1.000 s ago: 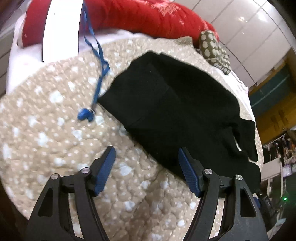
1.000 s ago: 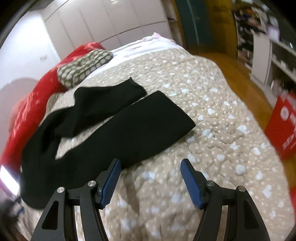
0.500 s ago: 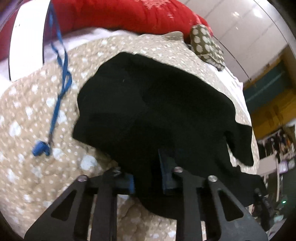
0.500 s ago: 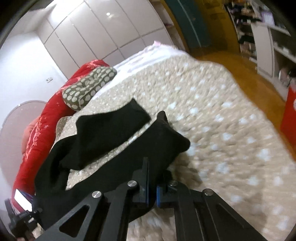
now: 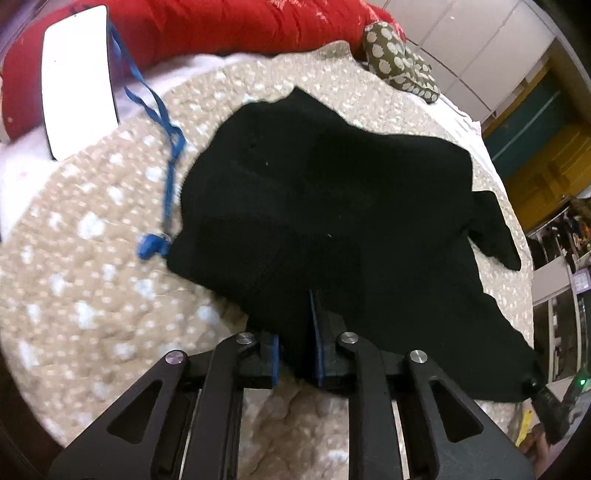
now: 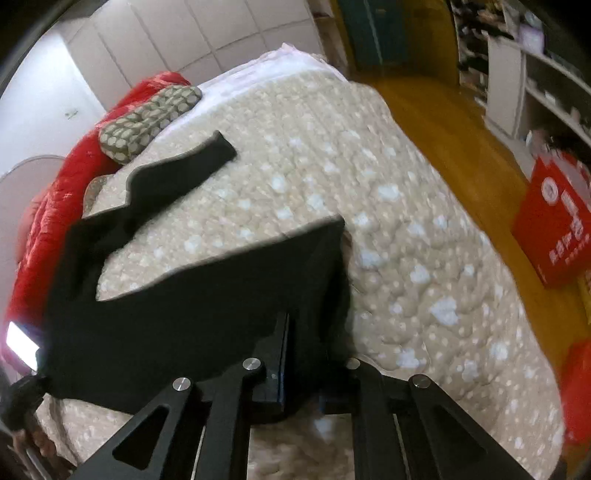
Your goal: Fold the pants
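Note:
Black pants point(image 5: 332, 206) lie on a beige spotted quilt point(image 5: 92, 258). My left gripper point(image 5: 295, 354) is shut on the near edge of the waist end and lifts it off the quilt. In the right wrist view my right gripper point(image 6: 299, 354) is shut on the near leg's hem point(image 6: 229, 295) and holds it raised above the quilt point(image 6: 406, 240). The other leg point(image 6: 184, 170) lies flat, pointing toward the far side of the bed.
A red blanket point(image 5: 221, 22) and a spotted olive pillow point(image 5: 399, 62) lie at the bed's far side. A white card point(image 5: 77, 77) with a blue lanyard point(image 5: 166, 147) lies left of the pants. A wooden floor point(image 6: 461, 122) and a red bag point(image 6: 554, 218) are right of the bed.
Both grippers went from open to shut on the pants, then lifted their ends. The near leg's hem has risen and moved toward the far leg.

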The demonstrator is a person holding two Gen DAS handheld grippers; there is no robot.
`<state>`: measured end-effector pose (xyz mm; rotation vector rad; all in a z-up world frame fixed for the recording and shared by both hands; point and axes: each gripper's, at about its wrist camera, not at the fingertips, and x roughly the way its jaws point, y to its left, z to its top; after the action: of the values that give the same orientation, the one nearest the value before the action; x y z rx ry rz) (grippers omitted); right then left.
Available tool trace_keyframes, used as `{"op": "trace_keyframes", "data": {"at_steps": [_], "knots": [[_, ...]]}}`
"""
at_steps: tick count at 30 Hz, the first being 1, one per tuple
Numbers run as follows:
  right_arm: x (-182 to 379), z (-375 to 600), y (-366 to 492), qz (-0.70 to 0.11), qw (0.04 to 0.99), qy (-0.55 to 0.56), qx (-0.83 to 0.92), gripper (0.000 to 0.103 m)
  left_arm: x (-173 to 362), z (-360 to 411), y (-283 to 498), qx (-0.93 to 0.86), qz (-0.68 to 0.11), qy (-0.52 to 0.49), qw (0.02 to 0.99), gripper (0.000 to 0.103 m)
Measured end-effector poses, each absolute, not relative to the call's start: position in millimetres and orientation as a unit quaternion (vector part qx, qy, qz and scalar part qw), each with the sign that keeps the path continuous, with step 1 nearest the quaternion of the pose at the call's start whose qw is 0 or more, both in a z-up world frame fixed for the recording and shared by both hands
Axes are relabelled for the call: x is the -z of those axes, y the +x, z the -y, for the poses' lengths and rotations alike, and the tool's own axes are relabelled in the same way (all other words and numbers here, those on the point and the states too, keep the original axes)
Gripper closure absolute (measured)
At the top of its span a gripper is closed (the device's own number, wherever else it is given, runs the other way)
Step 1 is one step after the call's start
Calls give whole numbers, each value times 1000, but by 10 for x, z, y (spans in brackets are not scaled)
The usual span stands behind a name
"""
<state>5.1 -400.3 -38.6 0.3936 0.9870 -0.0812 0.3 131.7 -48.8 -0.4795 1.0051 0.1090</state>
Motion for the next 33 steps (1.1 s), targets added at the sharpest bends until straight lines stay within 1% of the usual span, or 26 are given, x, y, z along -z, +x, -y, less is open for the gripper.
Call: {"op": "trace_keyframes", "data": {"at_steps": [1, 2, 5, 7, 9, 12, 16, 18, 20, 22, 23, 24, 25, 26, 27, 30, 33], "knots": [[346, 4030, 27, -463, 866, 185, 45, 91, 421, -1342, -40, -51, -477, -226, 848, 84], [268, 4043, 8, -454, 873, 168, 64, 87, 384, -1362, -49, -52, -476, -224, 849, 83], [-27, 4021, -44, -416, 896, 113, 105, 86, 225, -1392, -101, -54, -471, -212, 855, 83], [-204, 3920, -42, -395, 910, 107, 70, 86, 151, -1369, -132, -61, -467, -199, 859, 83], [-255, 3718, 33, -397, 911, 108, 5, 85, 99, -1321, -134, -67, -463, -194, 862, 83], [-149, 3311, 161, -414, 900, 107, -88, 85, 30, -1317, -174, -75, -455, -193, 866, 83], [284, 2754, 363, -461, 865, 94, -173, 85, -48, -1400, -293, -101, -445, -180, 872, 83], [517, 2576, 435, -494, 850, 59, -173, 83, -88, -1444, -320, -110, -442, -176, 873, 83], [442, 2494, 460, -481, 857, 36, -179, 83, -127, -1477, -287, -104, -438, -177, 875, 83], [295, 2448, 581, -475, 857, 39, -195, 82, -140, -1454, -204, -97, -437, -173, 877, 83], [156, 2389, 681, -456, 866, 36, -203, 79, -134, -1431, -126, -91, -437, -171, 878, 83], [66, 2330, 743, -441, 873, 32, -207, 72, -122, -1402, -46, -84, -437, -173, 878, 83], [-38, 2211, 827, -423, 879, 28, -216, 66, -102, -1374, 33, -76, -438, -175, 879, 79], [-130, 2100, 936, -401, 885, 28, -236, 52, -72, -1341, 147, -65, -441, -176, 878, 77], [-208, 1992, 1043, -379, 889, 30, -254, 46, -36, -1321, 247, -58, -446, -179, 875, 72], [-316, 1604, 1460, -350, 888, -13, -296, 46, 67, -1286, 581, -51, -457, -181, 869, 72], [-315, 1143, 1820, -336, 876, -102, -331, 46, 155, -1308, 884, -51, -466, -179, 865, 72]]}}
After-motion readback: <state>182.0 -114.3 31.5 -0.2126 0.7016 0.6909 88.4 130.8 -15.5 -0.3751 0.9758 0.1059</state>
